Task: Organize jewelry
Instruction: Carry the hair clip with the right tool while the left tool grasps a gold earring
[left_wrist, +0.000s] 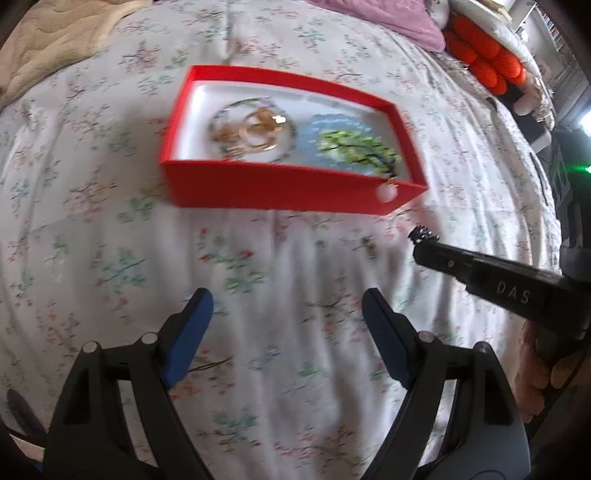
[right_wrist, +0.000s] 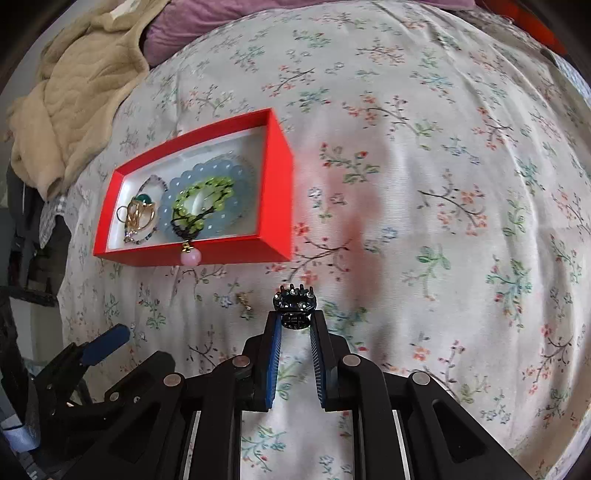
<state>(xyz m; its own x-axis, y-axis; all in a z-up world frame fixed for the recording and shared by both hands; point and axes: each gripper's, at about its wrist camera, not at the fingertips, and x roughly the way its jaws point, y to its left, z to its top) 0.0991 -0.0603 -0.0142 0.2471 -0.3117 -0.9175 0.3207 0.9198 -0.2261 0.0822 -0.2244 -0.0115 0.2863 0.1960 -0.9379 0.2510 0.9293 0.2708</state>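
Observation:
A red box (left_wrist: 280, 190) (right_wrist: 275, 147) lies on the floral bedsheet. It holds gold rings (left_wrist: 258, 131) (right_wrist: 138, 216), a bead bracelet and a pale blue disc pendant (left_wrist: 351, 146) (right_wrist: 207, 199) with a green beaded tree; its pink bead (right_wrist: 191, 257) hangs over the box wall. My right gripper (right_wrist: 294, 316) is shut on a small dark jewelled hair claw (right_wrist: 294, 302) (left_wrist: 423, 234), held above the sheet near the box's corner. My left gripper (left_wrist: 286, 301) is open and empty, in front of the box. A small gold piece (left_wrist: 369, 245) (right_wrist: 243, 301) lies on the sheet.
A beige quilted blanket (right_wrist: 77, 85) is bunched at the far left beyond the box, with a purple cloth (left_wrist: 399, 22) beside it. Orange cushions (left_wrist: 484, 55) sit at the bed's far right. The sheet (right_wrist: 443, 221) spreads wide to the right.

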